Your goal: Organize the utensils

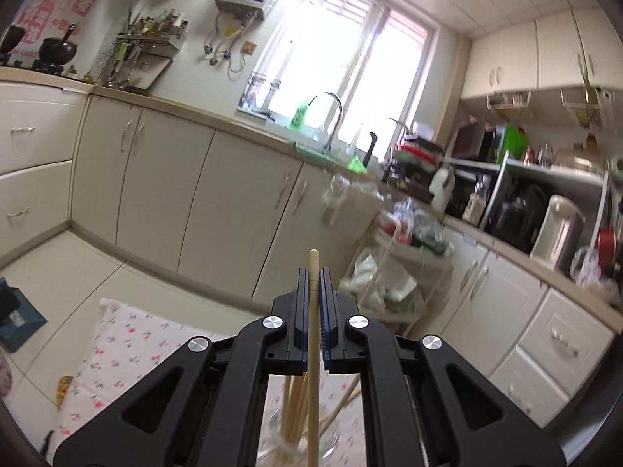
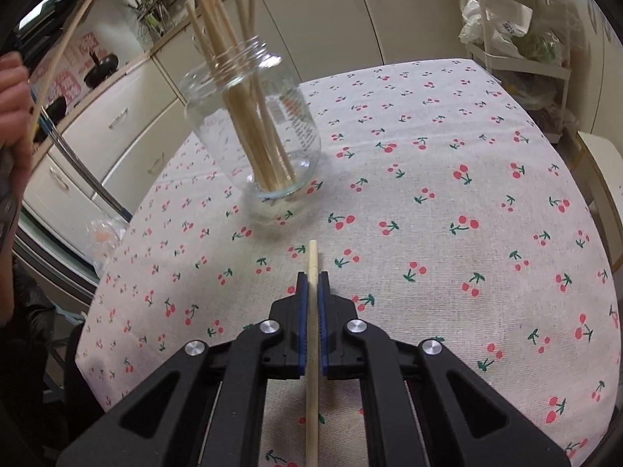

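A clear glass jar [image 2: 253,116] stands on the cherry-print tablecloth [image 2: 447,194] and holds several wooden chopsticks [image 2: 249,124]. My right gripper [image 2: 312,276] is shut on a single wooden chopstick [image 2: 312,330], low over the cloth, in front of the jar. My left gripper [image 1: 314,272] is shut on another wooden chopstick [image 1: 313,311] and is raised, pointing at the kitchen cabinets; the jar [image 1: 300,439] with its chopsticks shows below it. That chopstick [image 2: 58,58] also shows at the left of the right wrist view, beside a hand [image 2: 11,109].
Cream kitchen cabinets [image 1: 155,179] and a counter with a sink tap [image 1: 335,116] run behind the table. A white wire trolley with bags [image 2: 514,39] stands past the table's far right corner. A blue box [image 1: 19,319] lies on the floor.
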{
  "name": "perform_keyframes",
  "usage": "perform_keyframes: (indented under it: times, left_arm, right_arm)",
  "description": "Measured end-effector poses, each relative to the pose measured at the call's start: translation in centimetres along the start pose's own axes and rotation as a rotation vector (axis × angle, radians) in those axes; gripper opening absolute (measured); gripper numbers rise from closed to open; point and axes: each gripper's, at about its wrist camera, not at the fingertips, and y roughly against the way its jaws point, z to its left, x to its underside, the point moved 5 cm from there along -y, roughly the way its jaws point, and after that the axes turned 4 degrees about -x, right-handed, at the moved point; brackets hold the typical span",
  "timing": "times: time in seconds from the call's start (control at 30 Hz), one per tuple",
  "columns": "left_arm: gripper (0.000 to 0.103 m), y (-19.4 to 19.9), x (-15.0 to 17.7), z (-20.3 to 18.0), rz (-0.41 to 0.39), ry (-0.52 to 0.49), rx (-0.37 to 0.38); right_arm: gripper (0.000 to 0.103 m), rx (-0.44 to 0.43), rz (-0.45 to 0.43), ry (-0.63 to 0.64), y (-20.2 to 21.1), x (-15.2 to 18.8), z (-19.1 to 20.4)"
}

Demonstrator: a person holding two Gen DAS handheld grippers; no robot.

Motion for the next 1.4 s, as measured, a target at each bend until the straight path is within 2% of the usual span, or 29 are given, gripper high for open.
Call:
perform_keyframes:
  times: [0.17, 0.43, 0.67, 1.1, 1.4]
  left_arm:
    - [0.005, -2.0, -0.1, -0.3, -0.055, 0.033, -0.028]
    - [0.005, -4.8, 0.6, -0.6, -0.146, 0.033, -0.106]
    - [0.005, -6.1, 0.9, -1.2, -0.205, 0.031, -0.132]
    - [0.005, -6.2, 4.5, -0.9, -0.149, -0.026, -0.140]
    - [0.005, -5.5, 5.0, -0.2, -0.142, -0.034, -0.142]
  right_arm:
    - [0.006, -0.017, -0.025, -0.019, 0.4, 0.0, -0.2]
    - [0.006, -0.049, -0.030, -0.040, 0.5, 0.0, -0.5]
    - [0.006, -0.062, -0.031, -0.049, 0.5, 0.0, -0.7]
    - [0.006, -0.070, -0.032, -0.060, 0.5, -0.1, -0.6]
    - [0.006, -0.069, -0.033, -0.065, 0.5, -0.1, -0.8]
